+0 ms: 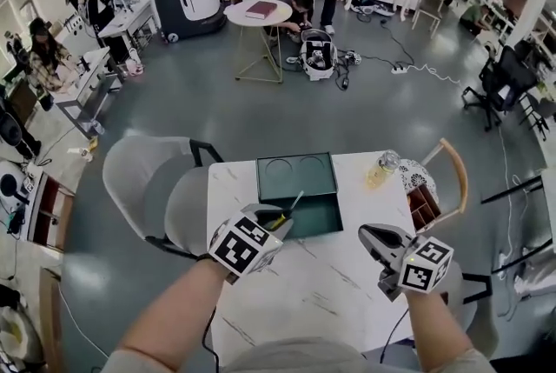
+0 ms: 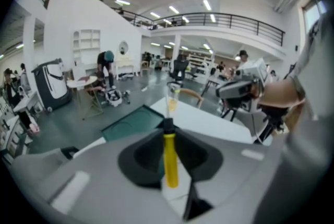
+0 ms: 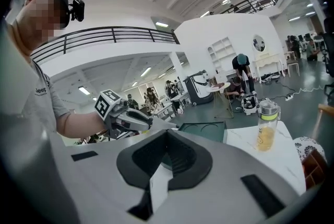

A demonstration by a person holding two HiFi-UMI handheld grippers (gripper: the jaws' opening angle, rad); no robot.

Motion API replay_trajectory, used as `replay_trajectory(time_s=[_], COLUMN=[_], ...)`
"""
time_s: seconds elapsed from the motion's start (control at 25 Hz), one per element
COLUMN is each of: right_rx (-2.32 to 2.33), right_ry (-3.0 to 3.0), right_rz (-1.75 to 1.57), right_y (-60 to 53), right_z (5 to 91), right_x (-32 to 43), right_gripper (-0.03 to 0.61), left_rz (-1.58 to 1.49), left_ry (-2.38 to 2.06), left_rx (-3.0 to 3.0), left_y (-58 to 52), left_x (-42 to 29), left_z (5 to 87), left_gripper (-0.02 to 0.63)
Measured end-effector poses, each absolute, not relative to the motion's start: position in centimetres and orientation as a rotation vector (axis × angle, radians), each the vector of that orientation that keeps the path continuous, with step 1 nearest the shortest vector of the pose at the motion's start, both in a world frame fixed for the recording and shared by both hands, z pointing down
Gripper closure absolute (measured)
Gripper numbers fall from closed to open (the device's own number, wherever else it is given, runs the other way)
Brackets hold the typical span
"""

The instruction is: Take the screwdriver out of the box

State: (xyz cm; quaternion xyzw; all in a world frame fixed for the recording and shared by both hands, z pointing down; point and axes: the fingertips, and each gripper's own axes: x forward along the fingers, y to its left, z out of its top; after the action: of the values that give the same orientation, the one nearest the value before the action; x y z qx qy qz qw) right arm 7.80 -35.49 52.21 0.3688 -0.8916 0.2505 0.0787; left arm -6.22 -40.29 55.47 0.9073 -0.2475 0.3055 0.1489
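**A:** What is the work surface like?

**B:** A white table point(image 1: 313, 284) with thin grey veins, like marble, smooth and flat. It stands on a dark grey-green floor point(image 1: 217, 93) that has a dull shine. The room is a large open hall with white walls. Ceiling lights run in rows, and a black railing point(image 2: 235, 22) curves along an upper level.

**A:** What is around the table?

**B:** A chair point(image 1: 148, 180) with a rounded grey shell is just beside its left edge. A wooden chair point(image 1: 458, 176) with a curved back is at the far right corner. Farther off there is a round table point(image 1: 259, 12) on thin legs, carrying a dark red book point(image 1: 261, 9). Several people are busy near it and along the left wall.

**A:** And on the table itself?

**B:** A dark green box point(image 1: 321, 215), rectangular and matte. Its lid is laid open and flat, with two round hollows pressed into it. A clear bottle point(image 1: 382, 169) of yellowish liquid stands to its right, near the far edge.

**A:** Where is the screwdriver?

**B:** The screwdriver point(image 2: 170, 160) is in the left claw point(image 1: 282, 223). The black pads are clamped on its smooth yellow handle, and the thin metal shaft points out over the open box.

**A:** What about the other claw?

**B:** The right claw point(image 1: 365, 232) is over bare table to the right of the box, apart from it. Its jaws are drawn together with nothing between them.
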Motion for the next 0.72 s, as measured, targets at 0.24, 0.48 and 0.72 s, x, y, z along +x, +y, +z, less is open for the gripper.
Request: replay_trajectory(time_s=[0.24,0.48,0.72], right_rx=[1.177,1.255,1.333], right_ry=[-2.686,-2.690,-2.686], right_rz=[0.699,0.661,0.623], right_y=[-33.8,-32.2,-31.5], right_z=[49.8,47.8,46.1], right_x=[6.6,6.7,7.4], right_gripper=[0.571,0.571,0.571], left_rz=[0.850,0.806,0.654], left_ry=[-0.721,-0.734,-0.739], left_rx=[2.637,2.671,2.733], left_y=[-38.9,-37.9,-37.3], left_x=[-9.3,-11.1,-11.5], left_z=[52.8,50.1,46.5], left_gripper=[0.540,0.540,0.540])
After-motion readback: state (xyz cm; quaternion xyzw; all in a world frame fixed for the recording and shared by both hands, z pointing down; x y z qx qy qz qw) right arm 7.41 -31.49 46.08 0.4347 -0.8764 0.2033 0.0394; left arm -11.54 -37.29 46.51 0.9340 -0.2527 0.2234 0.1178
